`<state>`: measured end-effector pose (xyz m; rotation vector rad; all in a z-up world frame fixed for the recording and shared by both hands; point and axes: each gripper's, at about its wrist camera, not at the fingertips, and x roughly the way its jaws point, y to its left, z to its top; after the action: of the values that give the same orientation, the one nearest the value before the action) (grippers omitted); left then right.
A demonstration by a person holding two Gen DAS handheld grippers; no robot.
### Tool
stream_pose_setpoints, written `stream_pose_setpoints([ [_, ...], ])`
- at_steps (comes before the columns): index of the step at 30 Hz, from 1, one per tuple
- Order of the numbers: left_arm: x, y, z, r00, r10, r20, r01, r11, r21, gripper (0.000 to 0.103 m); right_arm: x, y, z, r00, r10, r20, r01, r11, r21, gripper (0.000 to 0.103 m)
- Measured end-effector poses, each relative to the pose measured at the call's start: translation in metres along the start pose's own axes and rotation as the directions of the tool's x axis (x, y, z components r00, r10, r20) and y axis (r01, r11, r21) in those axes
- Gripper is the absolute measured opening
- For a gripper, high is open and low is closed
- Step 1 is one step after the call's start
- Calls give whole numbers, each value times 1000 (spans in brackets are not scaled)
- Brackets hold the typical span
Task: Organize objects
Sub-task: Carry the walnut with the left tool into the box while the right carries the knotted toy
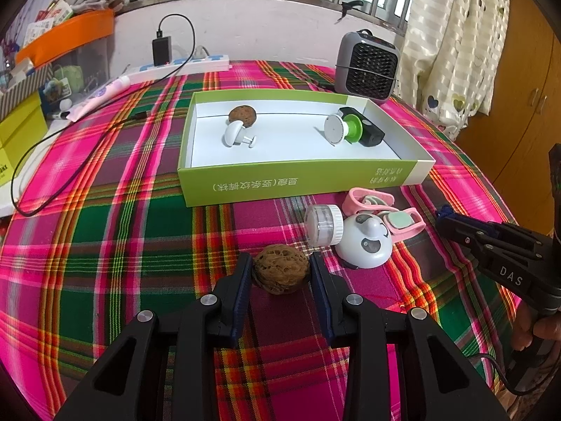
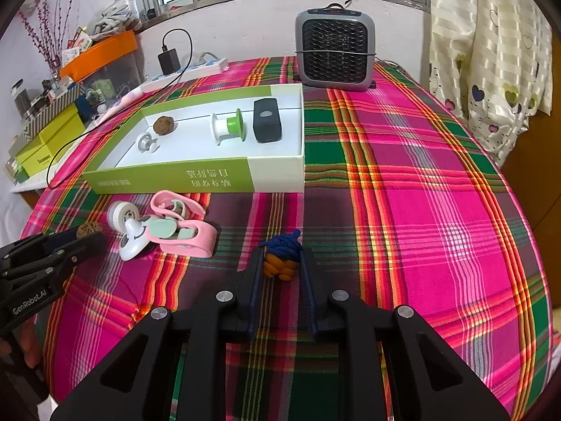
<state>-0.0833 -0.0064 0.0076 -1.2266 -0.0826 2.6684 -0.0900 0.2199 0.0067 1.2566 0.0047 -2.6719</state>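
My left gripper (image 1: 280, 263) is shut on a wrinkled brown walnut (image 1: 281, 273) resting on the plaid cloth; it also shows at the left (image 2: 84, 235). The right gripper (image 2: 281, 263) is shut on a small orange knitted toy with a blue top (image 2: 280, 258). Behind them lies a green and white box (image 1: 298, 182) (image 2: 175, 179) holding another walnut (image 1: 242, 115), a white mushroom-shaped piece (image 1: 236, 134), a green and white spool (image 1: 345, 129) and a black block (image 1: 368, 133). A clear jar (image 1: 323, 224), a panda dome (image 1: 366, 244) and pink clips (image 1: 385, 210) lie in front of the box.
A grey heater (image 2: 335, 51) stands at the table's back edge. A power strip (image 1: 182, 66) with a charger and a long black cable (image 1: 70, 165) runs along the back left. Yellow boxes (image 1: 17, 133) and an orange bin (image 1: 70, 38) crowd the left side.
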Motion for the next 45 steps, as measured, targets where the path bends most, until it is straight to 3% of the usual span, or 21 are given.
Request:
stream_pose_setpoints([
  [25,-8,-3,6,1000,-8,29,8,1000,9,31,-7,4,4,999,38,30,-38,999,-12,22],
  [45,-18,-6,27,997,-19,81,17,1000,18,31,-14,15,30,993,84,78,-80,995,-58,22],
])
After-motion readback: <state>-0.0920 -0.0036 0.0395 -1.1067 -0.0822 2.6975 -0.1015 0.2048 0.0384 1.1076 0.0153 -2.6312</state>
